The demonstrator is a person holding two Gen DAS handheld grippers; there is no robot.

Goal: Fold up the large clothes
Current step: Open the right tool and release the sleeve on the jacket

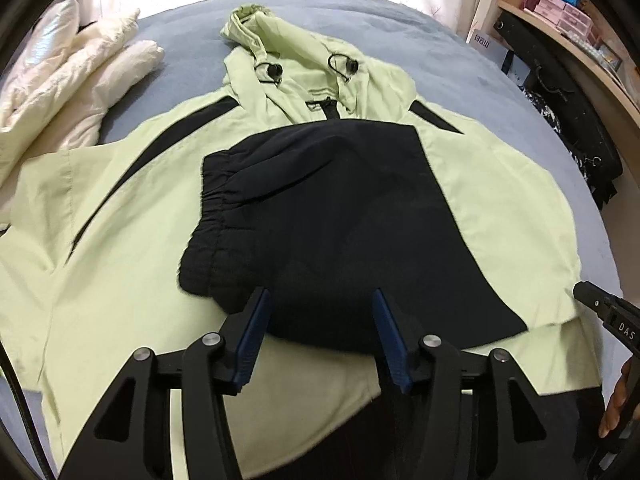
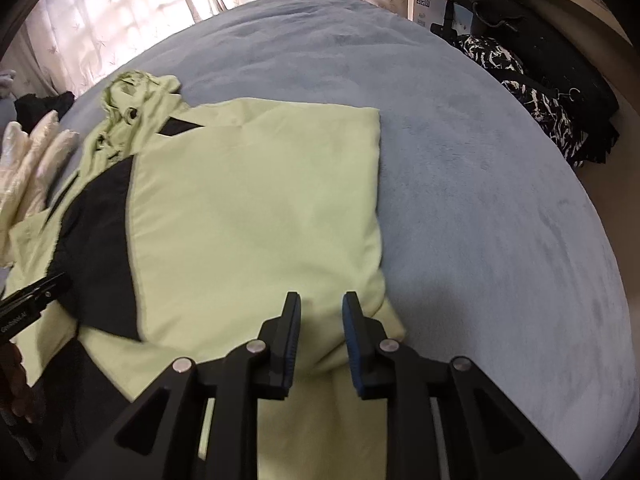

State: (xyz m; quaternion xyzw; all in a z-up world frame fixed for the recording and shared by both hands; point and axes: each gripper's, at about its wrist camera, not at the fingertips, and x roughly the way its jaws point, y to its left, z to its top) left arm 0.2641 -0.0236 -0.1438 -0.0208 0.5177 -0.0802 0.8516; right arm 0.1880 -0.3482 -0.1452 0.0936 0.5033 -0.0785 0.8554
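Left wrist view: pale green hooded jacket with black panels (image 1: 120, 216) lies on the grey-blue bed (image 1: 460, 60); left gripper (image 1: 318, 312) wide open, empty. Right gripper (image 2: 322, 314) half open, seemingly empty; grip the hem evenly.

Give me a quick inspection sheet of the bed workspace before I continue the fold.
Surface: blue bedspread, bare on the right side.
Job's things: light green hooded jacket lying flat, its black sleeve folded across the chest; right side folded in to a straight edge.
Clutter: cream puffer garment beside the hood.
Grippers: left gripper open above the sleeve; right gripper open over the jacket's near corner; neither holds cloth.
Cables: nothing seen.
Surroundings: curtains behind, wooden shelf with boxes, black bag.
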